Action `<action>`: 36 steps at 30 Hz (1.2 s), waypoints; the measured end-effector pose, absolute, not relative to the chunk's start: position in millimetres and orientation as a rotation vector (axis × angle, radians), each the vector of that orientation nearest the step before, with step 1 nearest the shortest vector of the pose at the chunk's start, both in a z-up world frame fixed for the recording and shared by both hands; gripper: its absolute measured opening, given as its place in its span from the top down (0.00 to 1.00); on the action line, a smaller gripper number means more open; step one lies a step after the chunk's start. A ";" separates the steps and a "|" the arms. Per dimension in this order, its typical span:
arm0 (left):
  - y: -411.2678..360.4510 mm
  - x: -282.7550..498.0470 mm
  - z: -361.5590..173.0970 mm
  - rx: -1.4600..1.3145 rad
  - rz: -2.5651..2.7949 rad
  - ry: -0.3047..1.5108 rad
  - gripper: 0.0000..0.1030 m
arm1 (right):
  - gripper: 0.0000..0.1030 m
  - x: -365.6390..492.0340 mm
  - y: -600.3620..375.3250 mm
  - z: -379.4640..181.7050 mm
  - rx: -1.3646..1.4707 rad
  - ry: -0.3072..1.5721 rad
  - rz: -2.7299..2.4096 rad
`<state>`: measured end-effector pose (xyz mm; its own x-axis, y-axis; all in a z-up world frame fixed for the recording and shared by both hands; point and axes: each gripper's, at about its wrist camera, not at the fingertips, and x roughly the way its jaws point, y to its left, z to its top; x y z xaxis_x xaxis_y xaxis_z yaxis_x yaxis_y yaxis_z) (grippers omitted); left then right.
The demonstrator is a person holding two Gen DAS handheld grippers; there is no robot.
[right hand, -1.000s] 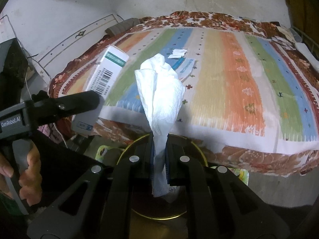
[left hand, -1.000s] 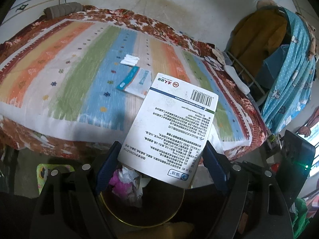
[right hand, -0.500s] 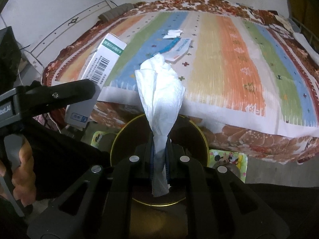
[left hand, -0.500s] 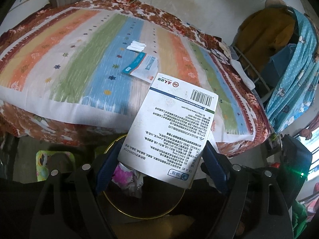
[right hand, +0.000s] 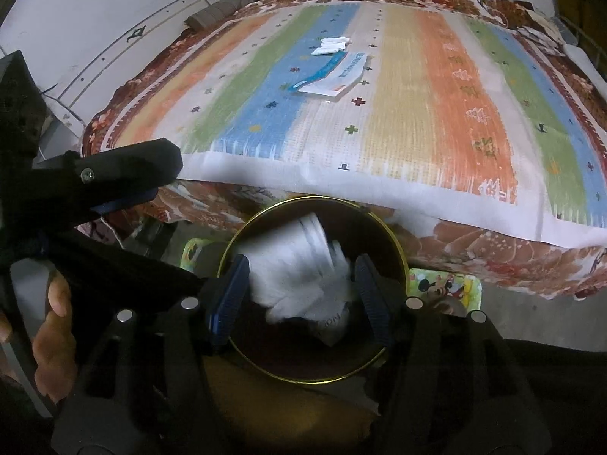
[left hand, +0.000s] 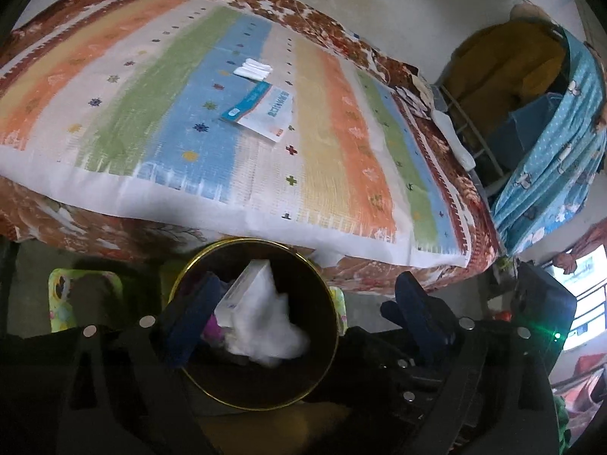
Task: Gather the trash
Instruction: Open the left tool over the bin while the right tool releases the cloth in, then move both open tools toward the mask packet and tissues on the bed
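Observation:
A dark round trash bin with a gold rim stands on the floor by the bed. Inside it lie a white box and a white crumpled tissue, both blurred. My left gripper is open and empty above the bin. My right gripper is open and empty above the bin. On the striped bedspread lie a blue-and-white packet and small white pieces.
The bed with a striped cover fills the far side. A cartoon-print mat lies on the floor by the bin. A blue cloth over furniture stands at the right.
Both grippers have opened. The white box has left my left gripper and the tissue has left my right gripper; both now lie in the bin.

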<state>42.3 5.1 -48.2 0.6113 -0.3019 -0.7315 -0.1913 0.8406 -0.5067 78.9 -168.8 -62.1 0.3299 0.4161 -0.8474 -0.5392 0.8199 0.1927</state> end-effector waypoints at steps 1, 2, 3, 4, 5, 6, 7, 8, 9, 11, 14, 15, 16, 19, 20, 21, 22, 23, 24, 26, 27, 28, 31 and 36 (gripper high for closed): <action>5.6 42.6 -48.6 -0.592 -0.062 0.927 0.11 | 0.46 78.9 -169.0 -61.7 -0.130 1.063 0.629; 7.0 42.6 -48.9 -0.593 -0.052 0.929 0.11 | 0.45 78.9 -168.7 -61.7 -0.129 1.064 0.631; 8.7 43.0 -48.7 -0.595 -0.044 0.928 0.11 | 0.45 78.9 -168.7 -61.9 -0.130 1.065 0.632; 11.2 42.9 -48.7 -0.600 -0.032 0.927 0.11 | 0.45 78.9 -168.6 -61.8 -0.129 1.064 0.632; 13.7 42.6 -48.9 -0.602 -0.018 0.928 0.11 | 0.45 79.4 -168.6 -61.1 -0.126 1.062 0.633; 15.2 43.9 -48.8 -0.601 -0.007 0.931 0.11 | 0.44 79.4 -168.5 -61.3 -0.124 1.061 0.634; 16.4 44.4 -49.0 -0.600 0.006 0.936 0.11 | 0.43 79.9 -168.4 -61.1 -0.119 1.061 0.636; 18.0 44.9 -49.6 -0.599 0.019 0.941 0.11 | 0.42 80.7 -169.1 -61.4 -0.113 1.060 0.639; 20.0 45.5 -49.8 -0.598 0.027 0.943 0.11 | 0.42 81.8 -169.6 -60.7 -0.105 1.058 0.642; 24.0 47.2 -48.9 -0.597 0.048 0.941 0.11 | 0.40 85.0 -171.4 -58.9 -0.079 1.059 0.649; 33.1 52.9 -46.2 -0.599 0.083 0.938 0.09 | 0.36 94.9 -172.9 -57.8 -0.025 1.072 0.667; 35.3 55.2 -44.9 -0.601 0.091 0.937 0.08 | 0.35 99.6 -172.2 -58.6 -0.008 1.084 0.675; 38.1 58.3 -43.2 -0.602 0.099 0.934 0.08 | 0.34 104.3 -171.2 -59.5 0.006 1.095 0.681; 44.9 67.1 -35.6 -0.588 0.127 0.915 0.06 | 0.33 117.6 -166.3 -59.5 0.015 1.105 0.677; 46.1 70.0 -32.8 -0.581 0.133 0.909 0.06 | 0.31 119.7 -164.6 -59.1 0.009 1.103 0.674; 46.6 72.5 -30.8 -0.571 0.140 0.906 0.06 | 0.31 123.2 -162.1 -58.2 0.001 1.098 0.668; 47.1 74.8 -29.2 -0.562 0.146 0.905 0.06 | 0.30 125.3 -160.7 -57.5 -0.004 1.096 0.665; 48.0 77.1 -28.3 -0.556 0.150 0.906 0.06 | 0.28 128.8 -158.9 -56.3 -0.006 1.094 0.667; 49.0 79.6 -27.5 -0.550 0.156 0.909 0.06 | 0.28 131.5 -157.5 -55.6 -0.005 1.092 0.668; 50.8 84.2 -27.0 -0.546 0.156 0.916 0.06 | 0.25 137.6 -153.8 -52.9 -0.011 1.086 0.667; 51.5 87.7 -26.2 -0.541 0.155 0.922 0.06 | 0.25 140.7 -151.8 -51.3 -0.016 1.081 0.665; 52.3 91.2 -25.0 -0.533 0.155 0.926 0.06 | 0.24 143.8 -149.4 -50.0 -0.022 1.077 0.664; 54.7 100.5 -20.6 -0.509 0.165 0.925 0.06 | 0.23 151.7 -145.1 -46.4 -0.037 1.070 0.662; 59.5 124.0 -12.0 -0.457 0.168 0.931 0.06 | 0.21 169.8 -139.0 -39.7 -0.055 1.055 0.654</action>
